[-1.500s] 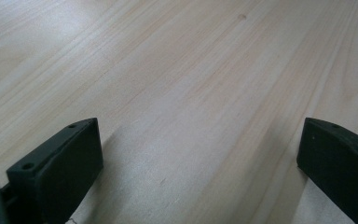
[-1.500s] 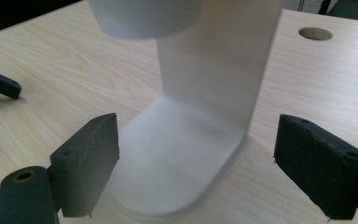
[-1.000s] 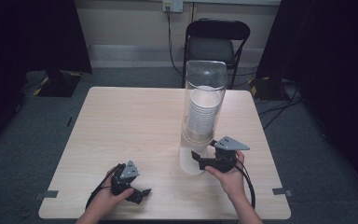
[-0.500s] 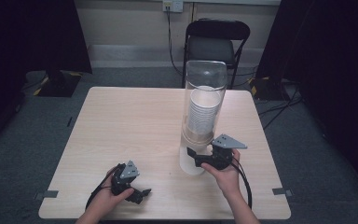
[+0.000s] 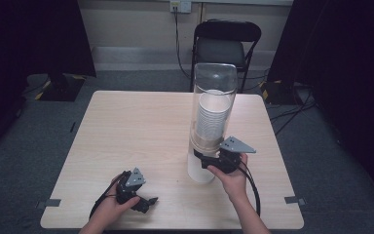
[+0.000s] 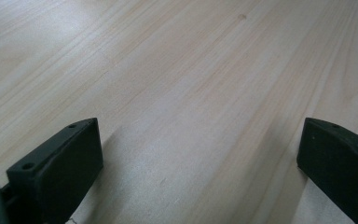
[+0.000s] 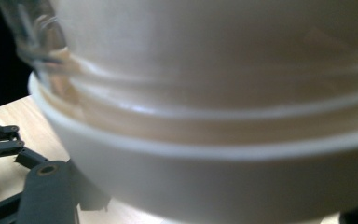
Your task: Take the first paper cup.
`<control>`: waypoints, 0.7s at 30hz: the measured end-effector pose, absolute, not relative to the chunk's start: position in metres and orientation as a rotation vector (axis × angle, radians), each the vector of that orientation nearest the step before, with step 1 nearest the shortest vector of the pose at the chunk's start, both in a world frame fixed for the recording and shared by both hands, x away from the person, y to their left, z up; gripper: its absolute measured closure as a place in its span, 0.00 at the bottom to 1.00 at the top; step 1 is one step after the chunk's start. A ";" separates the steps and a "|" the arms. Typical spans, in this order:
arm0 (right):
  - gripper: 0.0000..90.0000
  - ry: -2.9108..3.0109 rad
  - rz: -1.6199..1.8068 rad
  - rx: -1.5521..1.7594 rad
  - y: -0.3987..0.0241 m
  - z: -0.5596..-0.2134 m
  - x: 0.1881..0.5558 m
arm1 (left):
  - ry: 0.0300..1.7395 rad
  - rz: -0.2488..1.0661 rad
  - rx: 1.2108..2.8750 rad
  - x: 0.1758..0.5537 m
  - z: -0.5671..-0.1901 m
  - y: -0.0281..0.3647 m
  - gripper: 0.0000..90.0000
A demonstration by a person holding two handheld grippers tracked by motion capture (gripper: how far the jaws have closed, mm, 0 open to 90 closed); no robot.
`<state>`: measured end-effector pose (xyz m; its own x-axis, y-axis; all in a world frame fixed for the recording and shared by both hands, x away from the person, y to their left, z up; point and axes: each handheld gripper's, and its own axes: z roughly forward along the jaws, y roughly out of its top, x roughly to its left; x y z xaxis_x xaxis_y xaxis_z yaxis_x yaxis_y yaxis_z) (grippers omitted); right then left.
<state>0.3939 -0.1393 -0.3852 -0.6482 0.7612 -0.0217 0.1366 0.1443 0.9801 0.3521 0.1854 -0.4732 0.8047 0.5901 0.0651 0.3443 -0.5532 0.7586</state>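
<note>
A tall clear dispenser tube (image 5: 214, 92) stands right of the table's middle with a stack of white cups (image 5: 215, 117) inside. The lowest white cup (image 5: 198, 171) sticks out below the tube. My right gripper (image 5: 205, 162) reaches it from the right. Its jaws have just been closing and stand against the sides of the cup (image 7: 214, 177), with the tube's rim (image 7: 32, 42) above. My left gripper (image 5: 148, 201) rests near the front edge, and its jaws stand wide over bare wood (image 6: 200, 158).
The wooden table (image 5: 126, 131) is bare to the left of the tube. A black folding chair (image 5: 226, 46) stands behind the far edge. Cables (image 5: 292, 109) lie on the floor at the right, and dark curtains hang on both sides.
My right gripper has edged left, closer under the tube, and its jaws have narrowed around the lowest cup. The left hand has not moved.
</note>
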 end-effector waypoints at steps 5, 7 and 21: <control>0.36 1.897 1.553 0.869 -0.143 -0.387 0.396 | 0.689 0.407 2.218 0.352 -0.472 0.186 0.00; 0.36 1.903 1.549 0.858 -0.144 -0.388 0.396 | 0.689 0.408 2.217 0.352 -0.472 0.186 0.00; 0.38 1.883 1.549 0.821 -0.143 -0.393 0.395 | 0.685 0.404 2.204 0.352 -0.473 0.185 0.00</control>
<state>0.3947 -0.1434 -0.3930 -0.6548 0.7547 -0.0404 0.1058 0.1445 0.9838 0.3520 0.1853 -0.4734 0.8043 0.5906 0.0658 0.3437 -0.5525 0.7593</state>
